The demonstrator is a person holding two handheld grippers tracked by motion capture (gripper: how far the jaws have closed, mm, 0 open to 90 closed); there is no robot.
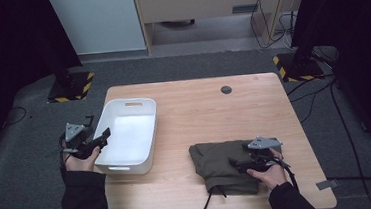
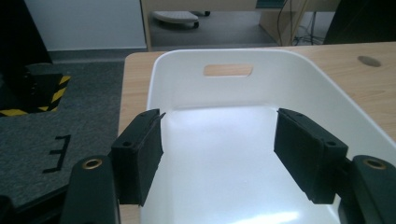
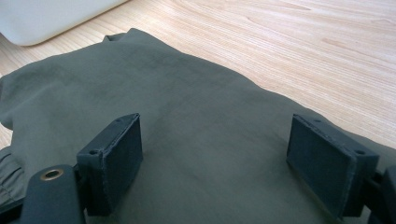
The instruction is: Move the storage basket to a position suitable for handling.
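Lying under spread right gripper [image 3: 215,163]: olive garment [image 3: 187,121]; white bin [image 1: 128,134] apart.

Black-yellow striped stand bases [image 1: 70,87] on grey carpet [image 1: 195,63]

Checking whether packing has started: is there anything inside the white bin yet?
No. In the left gripper view the white bin's floor shows bare between the open left tongs.
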